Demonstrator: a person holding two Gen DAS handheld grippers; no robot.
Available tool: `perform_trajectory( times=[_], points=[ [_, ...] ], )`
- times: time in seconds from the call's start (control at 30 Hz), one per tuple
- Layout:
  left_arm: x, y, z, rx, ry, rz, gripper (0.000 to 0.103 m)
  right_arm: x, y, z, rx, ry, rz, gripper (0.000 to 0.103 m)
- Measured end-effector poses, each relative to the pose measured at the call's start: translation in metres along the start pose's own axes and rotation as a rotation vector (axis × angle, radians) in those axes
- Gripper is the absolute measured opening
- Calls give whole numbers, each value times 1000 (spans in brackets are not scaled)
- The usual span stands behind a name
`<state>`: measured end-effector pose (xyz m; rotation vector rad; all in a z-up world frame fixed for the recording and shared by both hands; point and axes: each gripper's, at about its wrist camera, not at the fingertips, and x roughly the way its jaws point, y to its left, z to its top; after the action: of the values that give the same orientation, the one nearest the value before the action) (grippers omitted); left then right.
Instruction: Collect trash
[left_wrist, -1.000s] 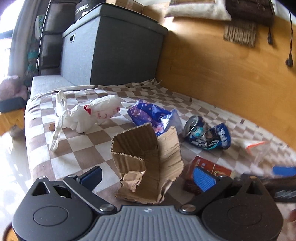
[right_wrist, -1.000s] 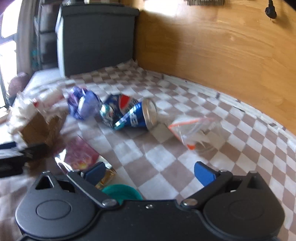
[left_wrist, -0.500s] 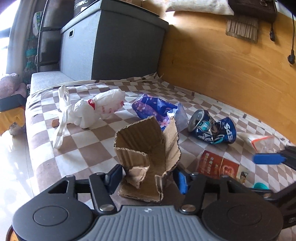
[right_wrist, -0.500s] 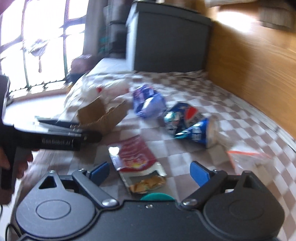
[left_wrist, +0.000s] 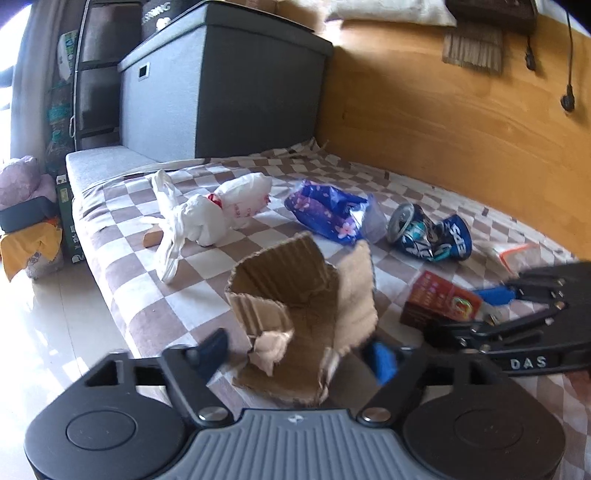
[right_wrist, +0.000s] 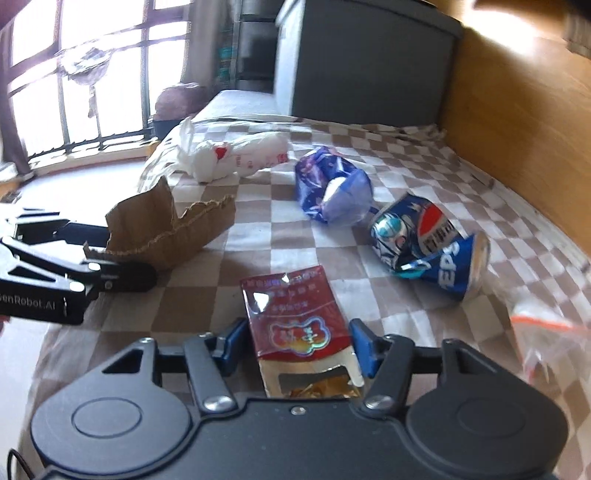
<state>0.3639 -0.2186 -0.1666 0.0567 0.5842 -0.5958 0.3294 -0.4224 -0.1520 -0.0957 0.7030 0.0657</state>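
My left gripper (left_wrist: 295, 354) straddled the light, crushable cardboard (left_wrist: 299, 314), jaws just reopening, not pressing; my right gripper (right_wrist: 299, 343) was closing around the flimsy red packet (right_wrist: 295, 314), best pinched at its edges.

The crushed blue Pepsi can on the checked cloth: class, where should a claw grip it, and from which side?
Grip the crushed blue Pepsi can across its dented middle, coming down from above. It lies on its side, bent, on the checked cloth; the crease is its narrowest part, and both flanks look clear of the blue plastic wrapper.
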Motion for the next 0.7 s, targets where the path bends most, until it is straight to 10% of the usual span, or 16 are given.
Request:
perform_trajectory(
  times=[0.27, 0.43, 0.7],
  points=[
    [19, 4, 7, -35, -38, -38, 88, -10, -3, -8, 155, 2, -72, 55],
    [21, -3, 7, -1, -36, 0, 65, -13, 0, -8, 197, 7, -117, 54],
    [3, 1, 9, -25, -17, 52, 58, -17, 4, -2, 289, -7, -188, 53]
  ],
)
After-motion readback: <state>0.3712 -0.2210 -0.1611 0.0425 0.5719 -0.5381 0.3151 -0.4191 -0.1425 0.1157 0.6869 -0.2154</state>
